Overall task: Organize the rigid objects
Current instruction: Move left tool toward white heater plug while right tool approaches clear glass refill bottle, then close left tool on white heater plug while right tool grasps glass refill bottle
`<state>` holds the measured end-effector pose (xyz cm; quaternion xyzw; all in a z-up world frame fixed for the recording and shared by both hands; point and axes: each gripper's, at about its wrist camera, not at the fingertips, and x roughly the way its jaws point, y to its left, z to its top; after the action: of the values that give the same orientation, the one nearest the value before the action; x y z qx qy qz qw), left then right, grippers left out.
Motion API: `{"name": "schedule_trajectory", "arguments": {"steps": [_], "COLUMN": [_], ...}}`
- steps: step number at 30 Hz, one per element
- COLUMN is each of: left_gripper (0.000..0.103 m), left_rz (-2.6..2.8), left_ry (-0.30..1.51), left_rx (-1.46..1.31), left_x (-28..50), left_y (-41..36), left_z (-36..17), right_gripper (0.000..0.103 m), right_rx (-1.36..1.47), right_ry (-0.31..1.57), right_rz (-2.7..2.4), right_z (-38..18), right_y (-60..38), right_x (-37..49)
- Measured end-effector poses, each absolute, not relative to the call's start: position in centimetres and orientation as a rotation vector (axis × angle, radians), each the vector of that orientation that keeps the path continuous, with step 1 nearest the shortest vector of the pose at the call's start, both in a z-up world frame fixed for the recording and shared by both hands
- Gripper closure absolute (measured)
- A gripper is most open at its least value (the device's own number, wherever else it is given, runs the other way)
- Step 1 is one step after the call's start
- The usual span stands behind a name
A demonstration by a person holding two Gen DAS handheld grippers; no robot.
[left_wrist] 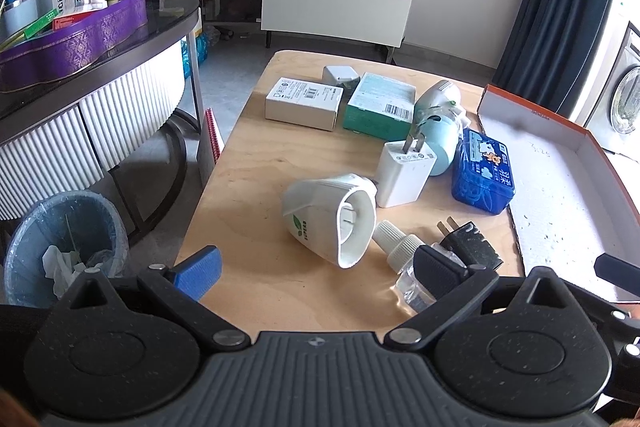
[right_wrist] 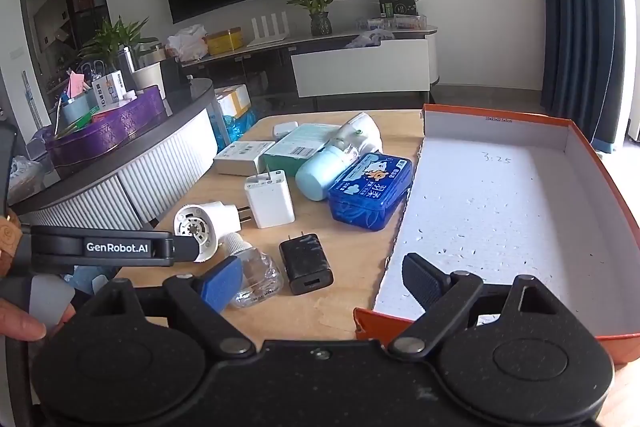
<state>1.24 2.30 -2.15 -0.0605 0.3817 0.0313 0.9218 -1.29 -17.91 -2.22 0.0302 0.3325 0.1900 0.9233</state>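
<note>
Both my grippers, left gripper (left_wrist: 318, 269) and right gripper (right_wrist: 326, 281), gaped wide, empty; black charger (right_wrist: 306, 263) lay beside orange tray (right_wrist: 496, 117); looked light, stiff, slick; I'd pinch its flat sides.

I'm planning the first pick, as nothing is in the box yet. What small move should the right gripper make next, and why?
Probably ease the open right gripper forward and down over the black charger. It lies flat just ahead of the fingers, apart from the clear bottle, beside the orange box, whose floor is bare, so the carry would be short.
</note>
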Motion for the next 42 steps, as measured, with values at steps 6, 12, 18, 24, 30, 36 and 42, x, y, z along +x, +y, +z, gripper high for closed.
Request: {"name": "schedule_trajectory", "arguments": {"steps": [6,12,18,24,30,36,42], "left_gripper": [0.000,0.000,0.000,0.000,0.000,0.000,0.000], "left_rz": [0.051,0.040,0.035,0.036,0.040,0.043,0.047], "left_ry": [0.793,0.797,0.800,0.805,0.809,0.808,0.810], "left_rx": [-0.120,-0.122,-0.119,-0.115,-0.115,-0.106,-0.098], "left_x": [2.1,3.0,3.8,4.2,4.5,4.7,5.0], "left_y": [2.7,3.0,2.8,2.9,3.0,3.0,3.2], "left_z": [-2.6,-2.9,-3.2,-3.4,-3.6,-3.7,-3.9], "right_gripper": [0.001,0.001,0.001,0.001,0.001,0.001,0.001], "right_rx": [0.065,0.029,0.010,0.011,-0.031,-0.056,-0.060], "right_ry": [0.694,0.698,0.710,0.701,0.689,0.712,0.726], "right_rz": [0.397,0.409,0.413,0.437,0.470,0.504,0.552], "right_z": [-3.0,-3.1,-3.4,-3.5,-3.7,-3.8,-4.1], "right_y": [-17.8,-17.2,-17.0,-16.7,-15.9,-15.3,-14.8], "right_x": [-1.2,-0.7,-0.3,-0.3,-0.6,-0.7,-0.7]}}
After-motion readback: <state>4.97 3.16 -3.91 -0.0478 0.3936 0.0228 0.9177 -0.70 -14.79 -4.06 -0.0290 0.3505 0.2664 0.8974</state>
